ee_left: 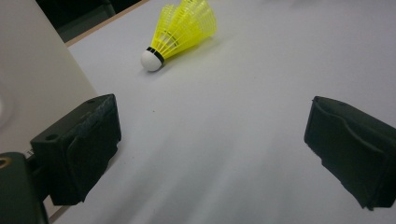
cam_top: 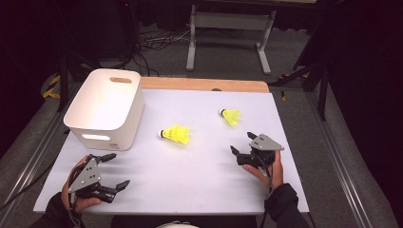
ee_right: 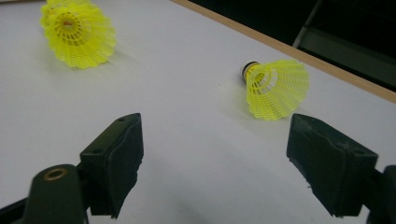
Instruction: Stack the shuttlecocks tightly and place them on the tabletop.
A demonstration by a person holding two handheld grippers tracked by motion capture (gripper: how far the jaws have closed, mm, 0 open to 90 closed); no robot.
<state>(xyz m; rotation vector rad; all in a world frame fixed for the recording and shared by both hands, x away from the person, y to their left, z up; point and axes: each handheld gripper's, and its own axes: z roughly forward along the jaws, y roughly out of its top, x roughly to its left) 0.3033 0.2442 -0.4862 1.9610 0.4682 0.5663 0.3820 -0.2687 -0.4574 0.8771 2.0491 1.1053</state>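
Your right gripper (cam_top: 242,142) sits low over the white table (cam_top: 190,175) near its right edge, jaws spread wide with nothing between them, pointing toward a yellow shuttlecock (cam_top: 231,116) lying on its side just ahead. In the right gripper view that shuttlecock (ee_right: 276,87) lies beyond the jaws, its open skirt toward you, apart from both pads. A second shuttlecock (cam_top: 176,134) lies near the table's middle, white tip pointing left. Your left gripper (cam_top: 115,171) rests at the near left, jaws also spread and empty. A white bin (cam_top: 107,111) stands at the far left corner.
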